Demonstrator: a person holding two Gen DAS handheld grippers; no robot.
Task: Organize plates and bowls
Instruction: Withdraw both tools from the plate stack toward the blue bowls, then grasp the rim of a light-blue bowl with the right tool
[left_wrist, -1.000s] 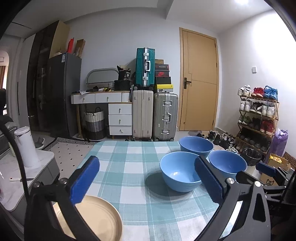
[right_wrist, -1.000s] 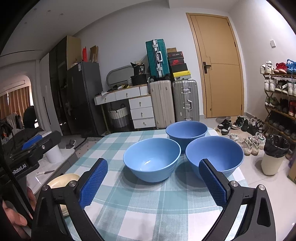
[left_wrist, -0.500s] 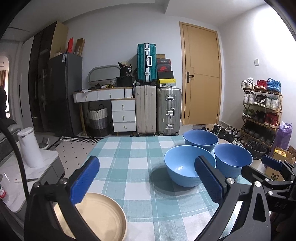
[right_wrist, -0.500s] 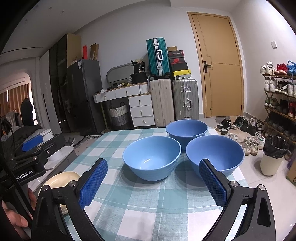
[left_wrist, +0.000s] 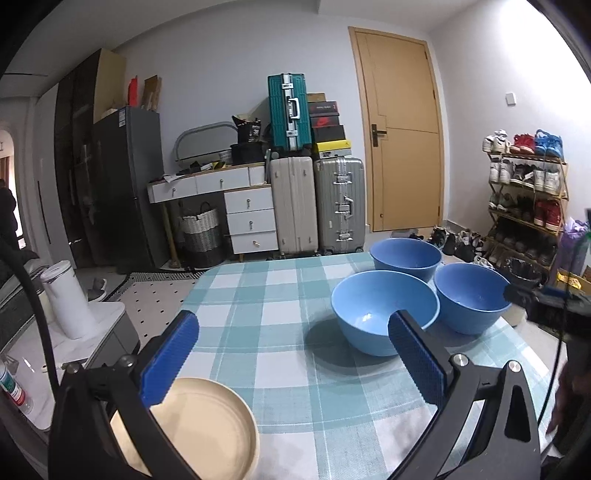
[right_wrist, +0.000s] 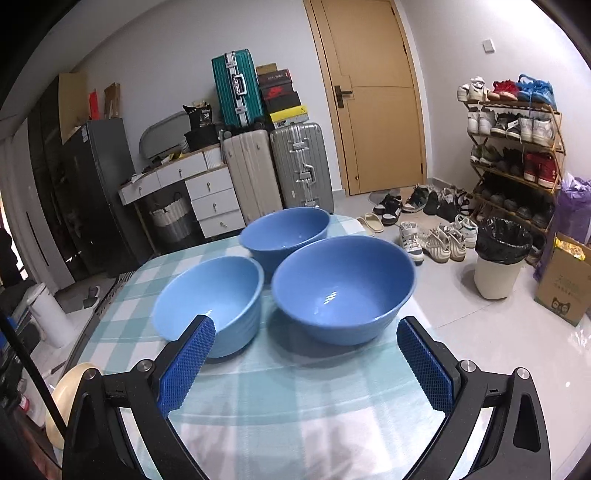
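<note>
Ok so the setup: table w/ a teal-and-white checked tablecloth (left_wrist: 280, 295), three blue bowls on it in a tight cluster, plus one cream plate.

Taking the middle bowl (left_wrist: 384, 314) as the landmark (the lighter blue one, closest to the left cam): the far bowl (left_wrist: 405, 256) sits just behind it toward the door side, and the right bowl (left_wrist: 471, 295) is right beside it, rims nearly touching, can't tell if they actually make contact. All three upright, nothing inside.

Cream plate (left_wrist: 207, 424) is well apart from the middle bowl, at the near-left corner of the cloth, w/ part of it hidden behind the left finger. In the right cam only its edge shows at the far left.

Left gripper (left_wrist: 291, 354): blue pads spread wide, nothing between them, held over the cloth between the plate and the middle bowl. Its right pad overlaps the middle bowl's near rim in the view, no sign of touching.

Right gripper (right_wrist: 304, 363): also spread wide & empty, pointing at the right bowl (right_wrist: 341, 288), which sits in the gap ahead of the pads. Its left pad sits in front of the middle bowl (right_wrist: 208, 295) in that view.

Background behind the bowls: suitcases (left_wrist: 317, 203), a white drawer unit (left_wrist: 251, 218), a wooden door (left_wrist: 400, 129), a shoe rack (left_wrist: 524, 192) off to the right w/ a lined trash bin (right_wrist: 500, 254) near it.
</note>
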